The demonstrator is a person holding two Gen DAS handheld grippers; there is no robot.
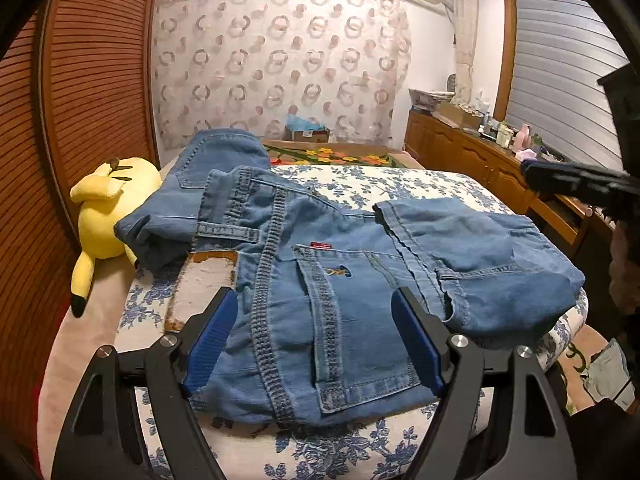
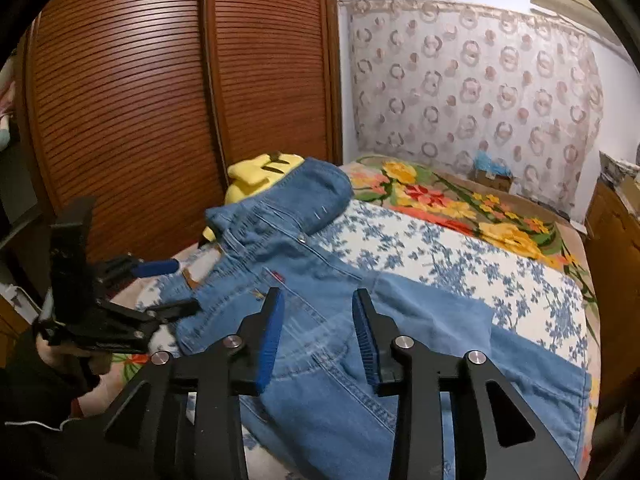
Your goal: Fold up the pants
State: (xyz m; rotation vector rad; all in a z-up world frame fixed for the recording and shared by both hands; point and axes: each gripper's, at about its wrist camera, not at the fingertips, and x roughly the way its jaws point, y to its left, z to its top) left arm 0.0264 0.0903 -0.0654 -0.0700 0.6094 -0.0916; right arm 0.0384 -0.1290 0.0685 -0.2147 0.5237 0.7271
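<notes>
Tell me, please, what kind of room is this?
Most likely a home bedroom: jeans lie on a bed with a floral cover, beside a slatted wooden wardrobe and a wooden dresser.

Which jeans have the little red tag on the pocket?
The front jeans, lying under both grippers. The other jeans lie farther back beside the yellow plush toy, showing no tag.

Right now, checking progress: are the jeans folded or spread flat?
Partly folded: the jeans have a leg end doubled back beside the back pocket.
</notes>
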